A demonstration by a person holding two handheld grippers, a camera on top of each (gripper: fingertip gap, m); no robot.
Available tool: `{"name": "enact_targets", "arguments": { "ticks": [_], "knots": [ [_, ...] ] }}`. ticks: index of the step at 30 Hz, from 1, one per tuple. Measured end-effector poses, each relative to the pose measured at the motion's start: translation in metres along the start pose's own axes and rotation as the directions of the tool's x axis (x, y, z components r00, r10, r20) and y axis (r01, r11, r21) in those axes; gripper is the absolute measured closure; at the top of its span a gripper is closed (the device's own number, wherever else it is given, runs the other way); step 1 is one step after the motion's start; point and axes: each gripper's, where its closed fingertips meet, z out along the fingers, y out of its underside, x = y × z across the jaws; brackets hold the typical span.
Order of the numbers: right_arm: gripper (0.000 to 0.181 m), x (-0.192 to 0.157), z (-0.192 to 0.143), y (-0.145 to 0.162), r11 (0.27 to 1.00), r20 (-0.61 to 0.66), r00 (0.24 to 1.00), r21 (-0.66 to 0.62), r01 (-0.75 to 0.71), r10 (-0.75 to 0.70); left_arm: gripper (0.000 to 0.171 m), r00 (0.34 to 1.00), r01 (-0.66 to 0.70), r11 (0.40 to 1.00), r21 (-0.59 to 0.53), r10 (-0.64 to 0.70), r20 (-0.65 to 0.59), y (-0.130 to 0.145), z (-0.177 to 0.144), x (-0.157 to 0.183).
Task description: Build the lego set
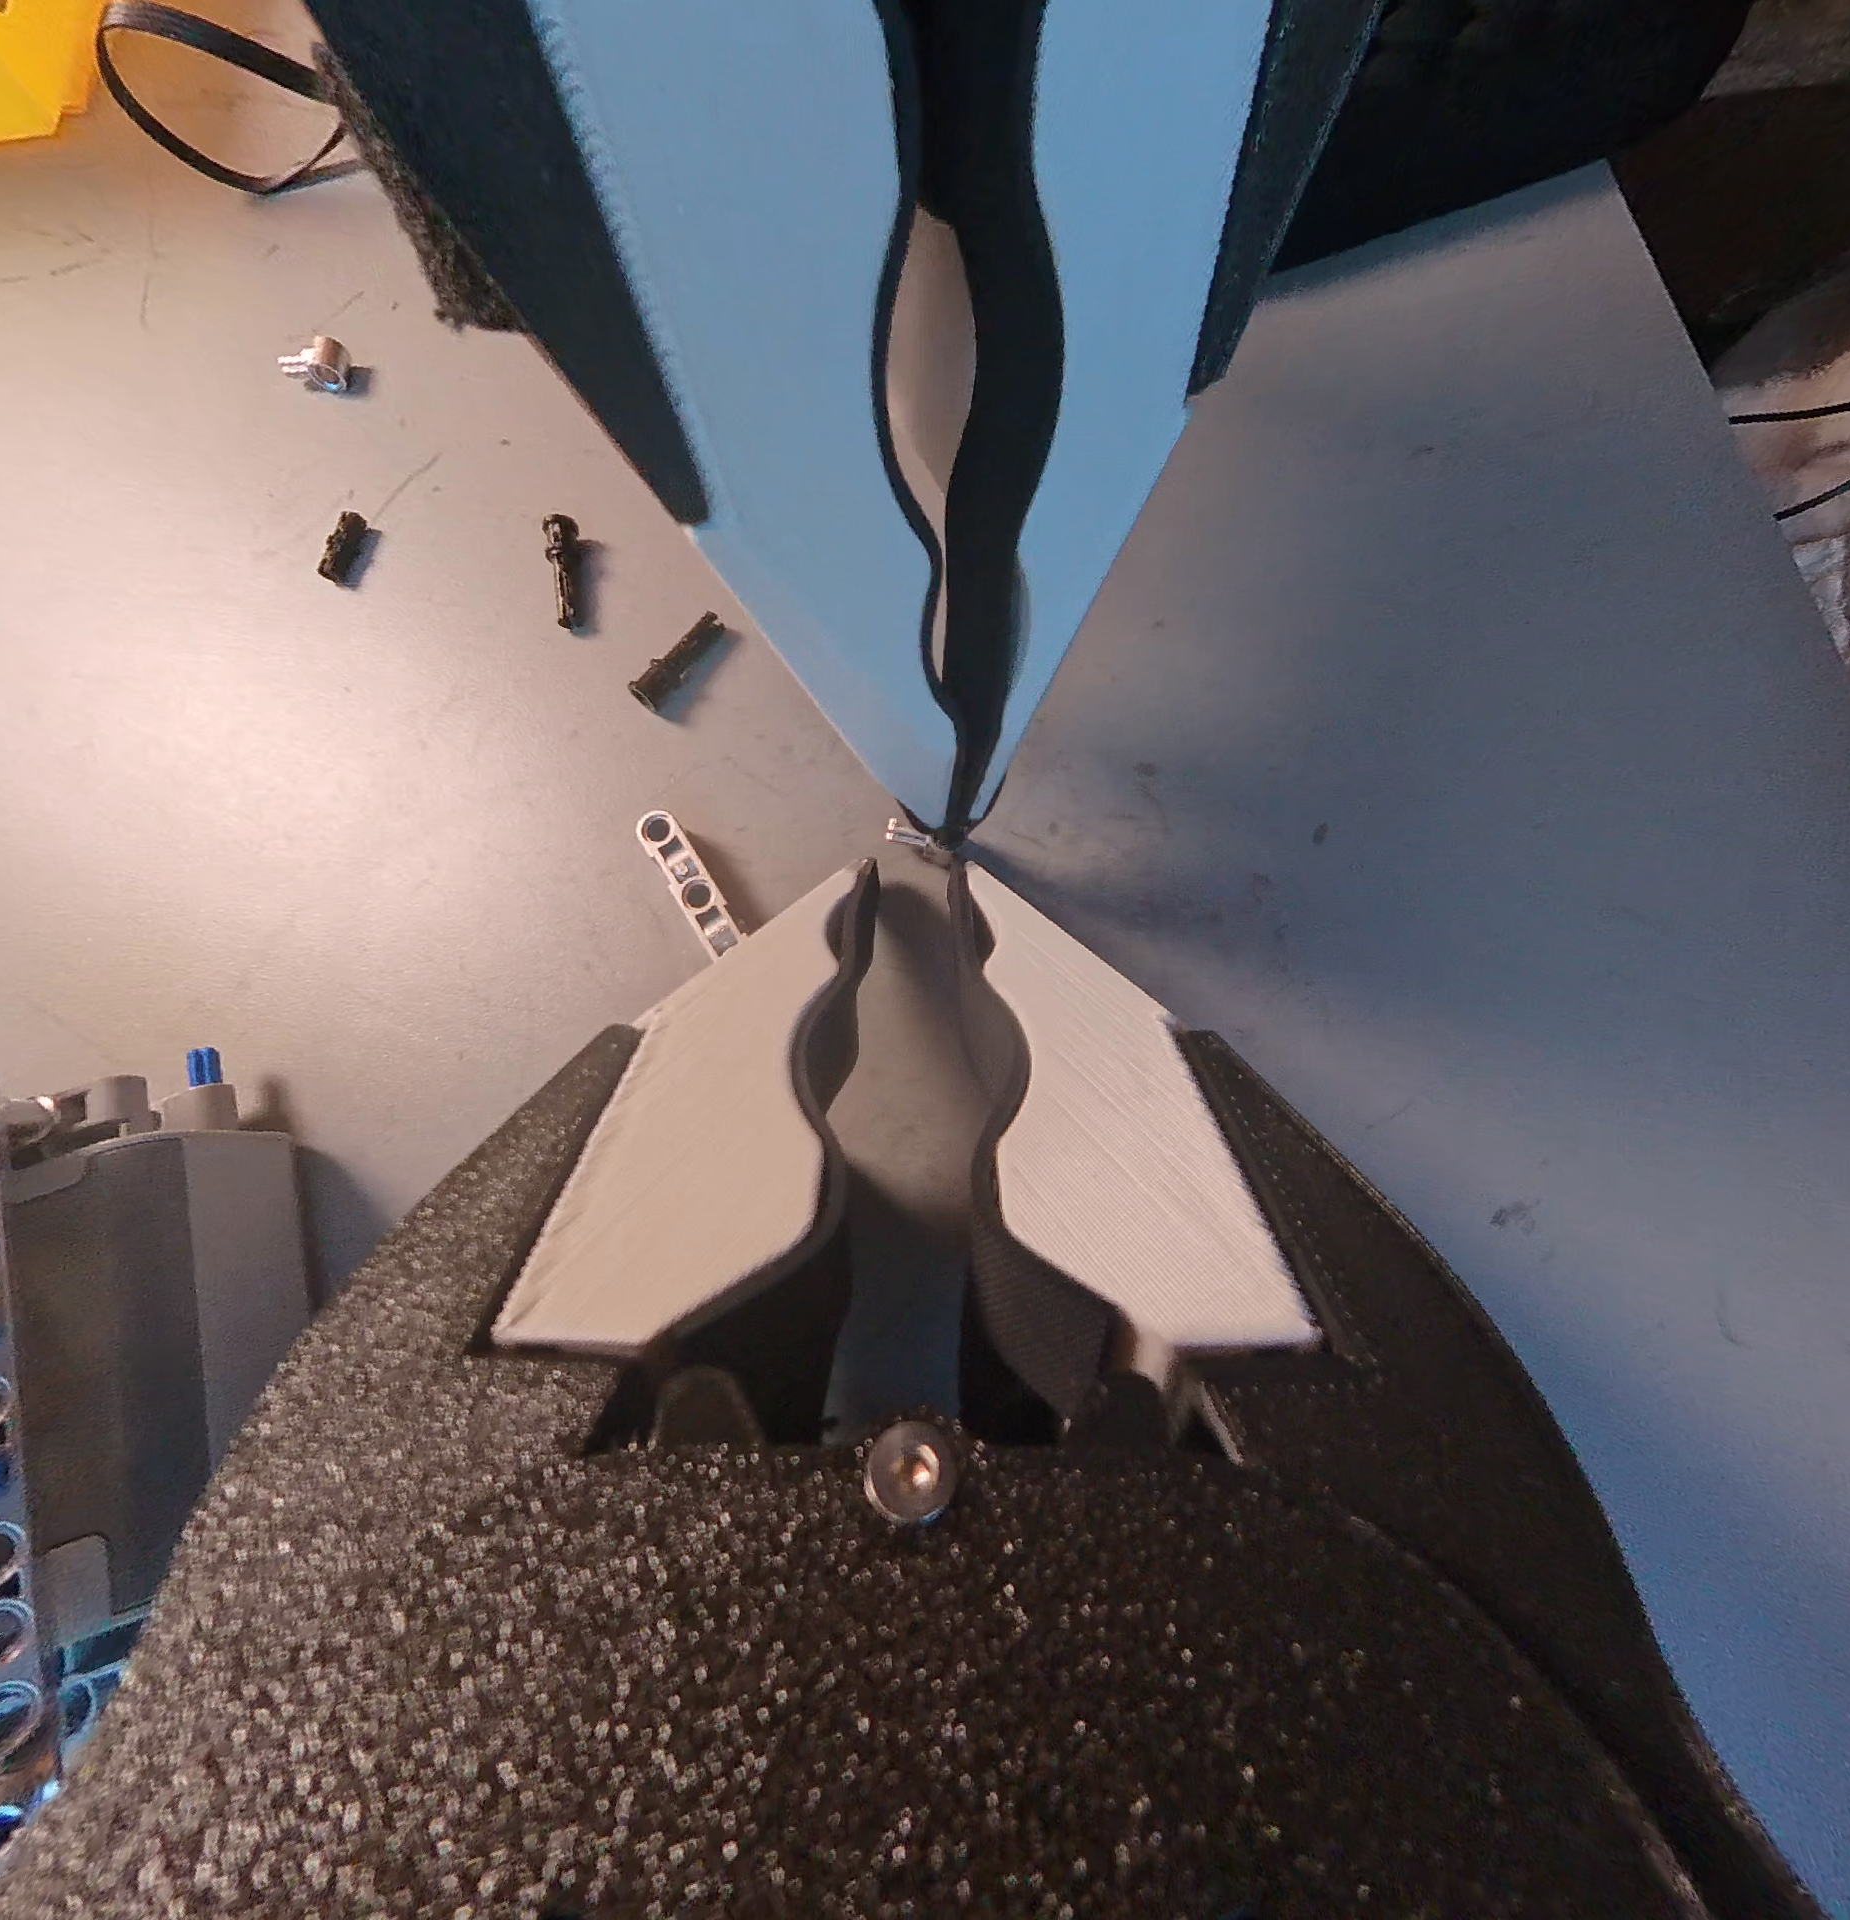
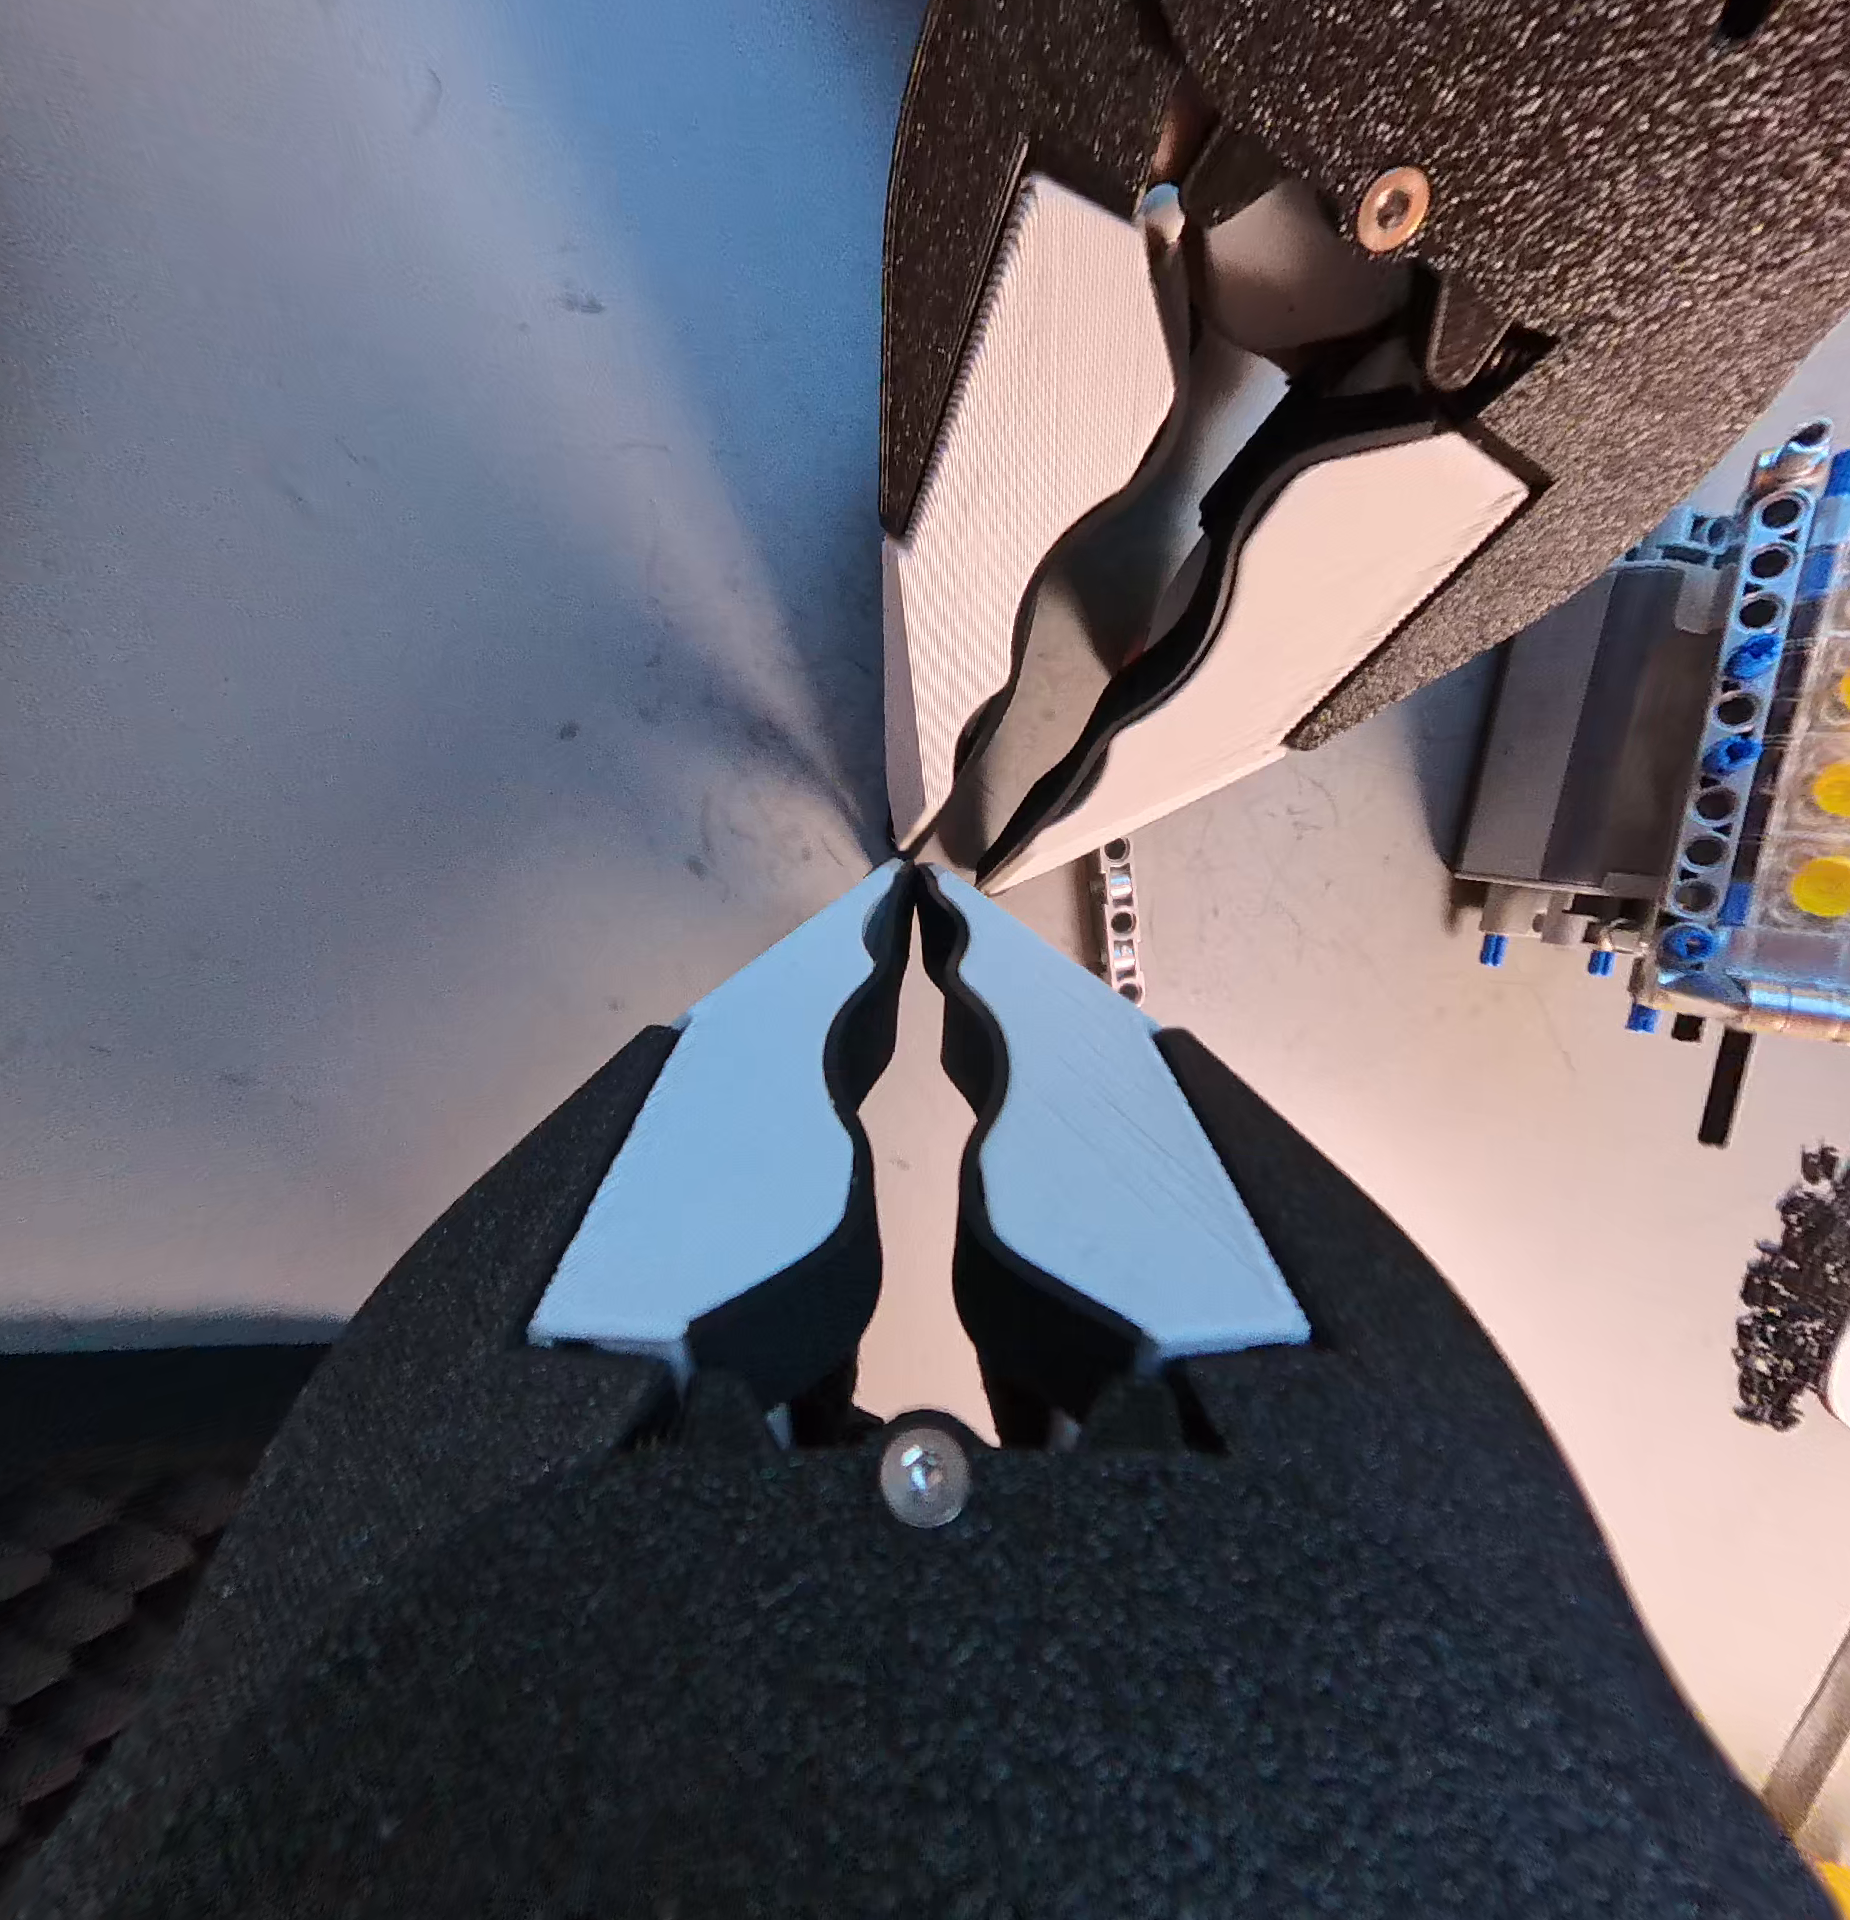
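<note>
Left wrist view: left gripper [image 1: 916,868] and right gripper [image 1: 962,821] meet tip to tip over a tiny silvery pin [image 1: 908,833]; whether either pinches it I cannot tell. Left jaws stand slightly apart, right jaws nearly closed. Ribbed grey fingers [image 1: 713,1153], wavy black pads. Left of them lie 3 black pegs [image 1: 566,571] and a holed grey beam [image 1: 690,883] on the scuffed grey table [image 1: 1420,831].

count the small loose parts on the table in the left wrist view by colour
black pins: 3
grey beam with holes: 1
silver connector: 1
tiny clear piece at the gripper tips: 1
total: 6
</note>
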Motion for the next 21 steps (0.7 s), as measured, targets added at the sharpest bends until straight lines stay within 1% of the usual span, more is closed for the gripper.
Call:
{"name": "enact_targets", "arguments": {
  "ticks": [3, 7, 15, 17, 19, 20, 21],
  "knots": [
    [0.181, 0.0003, 0.0007, 0.0031, 0.999, 0.009, 1.000, -0.039, 0.009, -0.009, 0.160, 1.000, -0.003, 1.000, 0.001, 0.003, 0.002, -0.0001, 0.0001, 0.0003],
    [0.181, -0.0002, 0.0009, 0.0028, 1.000, 0.024, 0.999, -0.019, -0.021, 0.021, 0.161, 1.000, -0.005, 1.000, 0.003, 0.005, 0.001, -0.0001, 0.0002, 0.0008],
    [0.181, -0.0010, 0.0011, 0.0028, 0.998, 0.030, 0.999, -0.062, -0.017, 0.019, 0.162, 1.000, 0.003, 1.000, 0.002, -0.003, -0.008, -0.0002, 0.0005, 0.0012],
    [0.181, -0.0008, 0.0010, 0.0026, 0.998, 0.016, 1.000, -0.055, -0.021, 0.022, 0.162, 1.000, -0.004, 1.000, 0.003, 0.004, -0.001, -0.0002, 0.0004, 0.0011],
    [0.181, 0.0010, 0.0005, 0.0019, 0.999, -0.030, 0.999, -0.033, -0.022, 0.021, 0.162, 1.000, -0.012, 1.000, 0.003, 0.012, 0.008, -0.0003, 0.0003, 0.0011],
    [0.180, 0.0031, -0.0001, 0.0024, 0.999, -0.058, 0.997, -0.020, -0.045, 0.044, 0.162, 1.000, -0.015, 1.000, 0.003, 0.015, 0.012, -0.0002, 0.0002, 0.0013],
    [0.171, 0.0021, -0.0020, 0.0019, 0.997, -0.059, 0.995, 0.004, -0.074, 0.074, 0.163, 1.000, -0.018, 1.000, 0.004, 0.018, 0.015, -0.0002, 0.0001, 0.0015]
  ]
}}
